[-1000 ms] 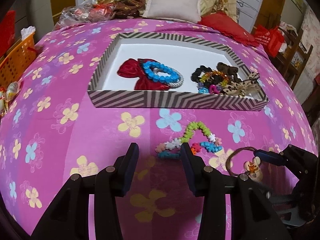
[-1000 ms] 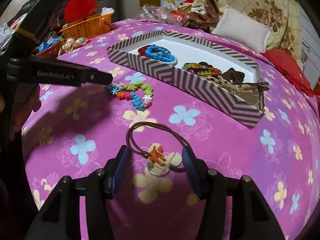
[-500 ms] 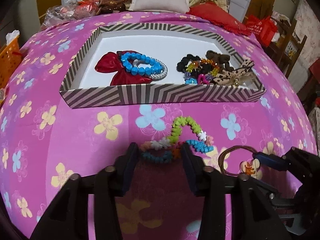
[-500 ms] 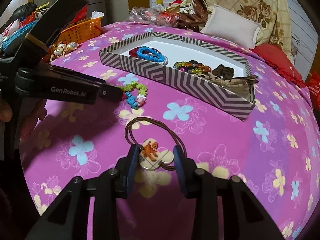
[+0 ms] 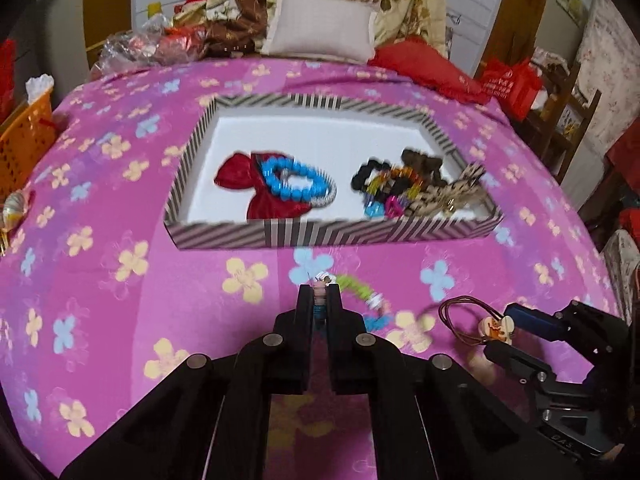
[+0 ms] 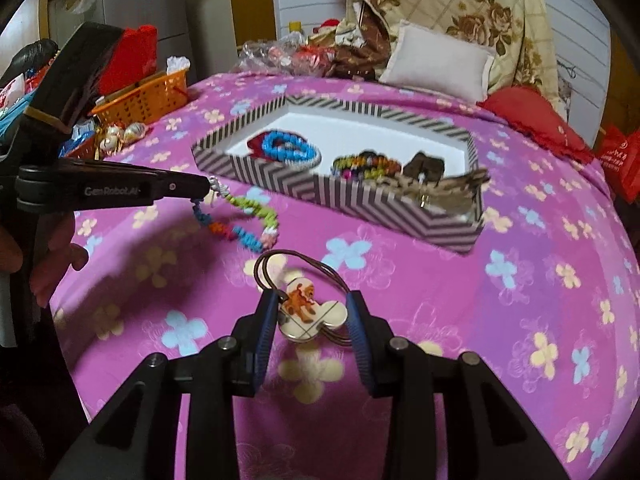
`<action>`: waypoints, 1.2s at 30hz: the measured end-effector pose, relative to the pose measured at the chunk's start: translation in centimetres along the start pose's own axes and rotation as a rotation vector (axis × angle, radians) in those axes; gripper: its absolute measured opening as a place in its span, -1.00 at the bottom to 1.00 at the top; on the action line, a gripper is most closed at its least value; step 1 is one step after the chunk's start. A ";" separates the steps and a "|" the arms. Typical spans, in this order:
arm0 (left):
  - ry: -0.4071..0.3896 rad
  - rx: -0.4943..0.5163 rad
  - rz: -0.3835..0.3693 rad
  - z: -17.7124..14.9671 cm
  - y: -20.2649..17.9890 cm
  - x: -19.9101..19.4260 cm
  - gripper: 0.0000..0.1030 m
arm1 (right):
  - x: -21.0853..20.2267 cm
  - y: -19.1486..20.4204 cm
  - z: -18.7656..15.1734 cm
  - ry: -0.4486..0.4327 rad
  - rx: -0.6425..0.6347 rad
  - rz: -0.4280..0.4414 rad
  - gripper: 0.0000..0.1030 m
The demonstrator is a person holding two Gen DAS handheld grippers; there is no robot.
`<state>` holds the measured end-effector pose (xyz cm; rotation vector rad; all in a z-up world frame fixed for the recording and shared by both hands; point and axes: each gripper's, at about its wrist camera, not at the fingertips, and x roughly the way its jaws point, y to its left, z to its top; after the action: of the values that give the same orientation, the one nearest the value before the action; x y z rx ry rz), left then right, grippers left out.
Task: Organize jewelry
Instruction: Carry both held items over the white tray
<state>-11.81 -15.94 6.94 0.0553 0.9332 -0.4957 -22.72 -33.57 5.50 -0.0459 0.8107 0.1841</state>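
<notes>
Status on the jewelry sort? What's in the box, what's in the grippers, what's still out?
Done: the striped box already holds a blue bead bracelet on a red pouch and a pile of hair ties.
In hand: left gripper is shut on the colourful bead bracelet; right gripper grips the brown hair tie's charm.
Left: both pieces are not yet in the box.

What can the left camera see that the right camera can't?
Only the left wrist view: a wooden chair at the right edge. Only the right wrist view: a hand holding the left gripper, and the whole dangling bead bracelet. Both: the striped tray, the blue bracelet, and the hair tie in the right gripper.
</notes>
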 end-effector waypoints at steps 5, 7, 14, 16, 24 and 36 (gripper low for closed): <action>-0.037 -0.004 -0.022 1.4 0.0 -1.9 -0.98 | -1.1 -0.1 0.9 -0.027 0.010 -0.003 -0.30; -0.048 -0.006 -0.025 2.0 0.0 -2.5 -0.98 | -1.4 0.0 1.0 -0.035 0.005 -0.007 -0.30; -0.092 0.013 -0.002 4.1 -0.6 -3.9 -0.98 | -2.0 0.0 2.3 -0.061 0.000 -0.018 -0.30; -0.101 0.017 0.003 4.6 -0.7 -4.2 -0.98 | -2.1 -0.1 2.7 -0.068 -0.001 -0.023 -0.30; -0.148 0.038 0.024 7.4 -1.7 -4.8 -0.98 | -1.7 -1.0 4.3 -0.077 0.006 -0.041 -0.30; -0.170 0.059 0.052 10.2 -2.6 -3.5 -0.98 | -0.2 -2.9 7.1 -0.082 0.026 -0.066 -0.30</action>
<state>-6.97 -19.54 16.25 0.0890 0.7490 -0.4722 -17.29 -35.69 10.45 -0.0408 0.7281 0.1122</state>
